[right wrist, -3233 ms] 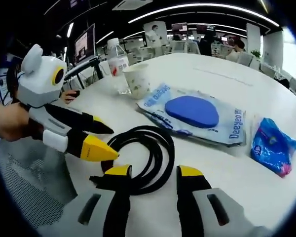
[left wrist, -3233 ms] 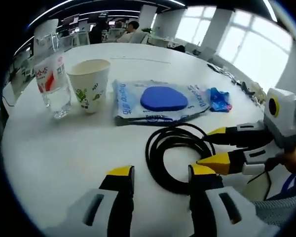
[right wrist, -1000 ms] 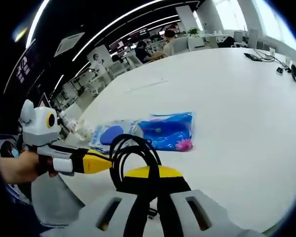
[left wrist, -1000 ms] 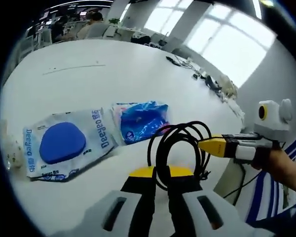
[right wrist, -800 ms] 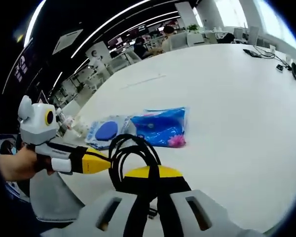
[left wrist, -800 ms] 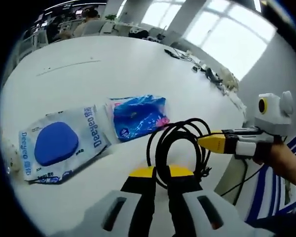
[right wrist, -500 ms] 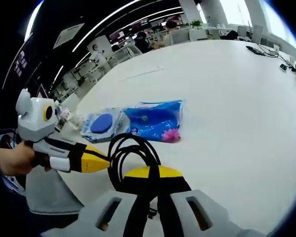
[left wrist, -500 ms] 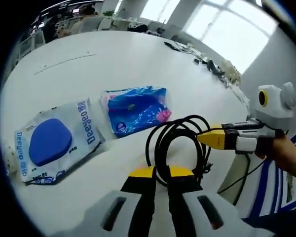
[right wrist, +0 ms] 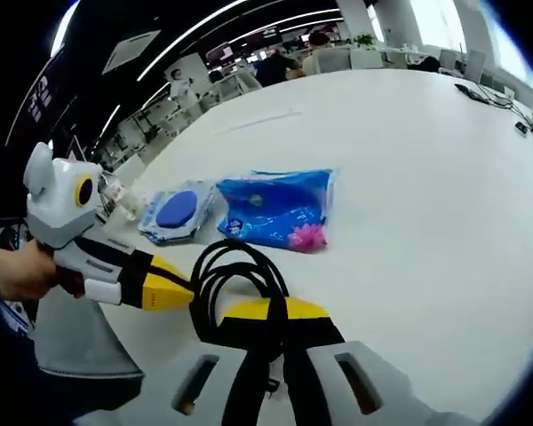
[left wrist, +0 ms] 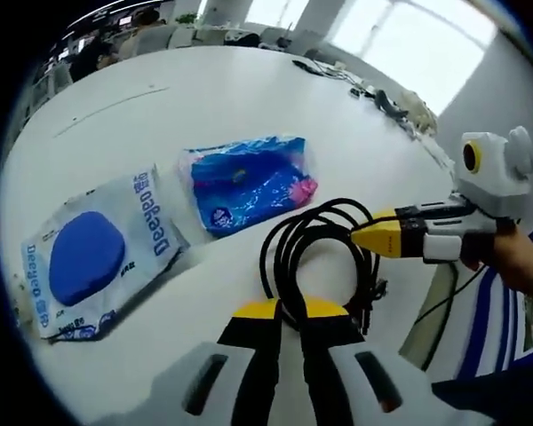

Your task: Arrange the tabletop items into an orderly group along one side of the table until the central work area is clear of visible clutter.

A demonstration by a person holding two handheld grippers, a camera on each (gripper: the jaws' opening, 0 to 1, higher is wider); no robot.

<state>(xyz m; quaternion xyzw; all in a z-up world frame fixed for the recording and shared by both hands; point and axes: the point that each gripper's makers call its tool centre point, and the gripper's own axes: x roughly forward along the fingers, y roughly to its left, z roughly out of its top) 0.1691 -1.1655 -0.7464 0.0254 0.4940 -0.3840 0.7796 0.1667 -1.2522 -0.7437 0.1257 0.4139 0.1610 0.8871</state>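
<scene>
A coiled black cable (left wrist: 315, 253) hangs between both grippers above the white table (left wrist: 204, 98). My left gripper (left wrist: 290, 311) is shut on its near side. My right gripper (right wrist: 275, 311) is shut on the cable (right wrist: 235, 280) too, and in the left gripper view it (left wrist: 382, 240) reaches in from the right. In the right gripper view the left gripper (right wrist: 164, 288) comes in from the left. On the table lie a blue packet (left wrist: 244, 182) (right wrist: 280, 213) and a clear pouch holding a blue pad (left wrist: 89, 253) (right wrist: 178, 211).
A cup and a bottle stand small at the far left of the right gripper view (right wrist: 124, 202). A person's hand (right wrist: 18, 271) holds the left gripper. The table's edge (left wrist: 426, 169) runs near the right gripper. Office desks and people fill the background.
Both grippers stay shut on the cable. The views have shifted slightly, so the blue packet and the pouch now sit closer and lower in both.
</scene>
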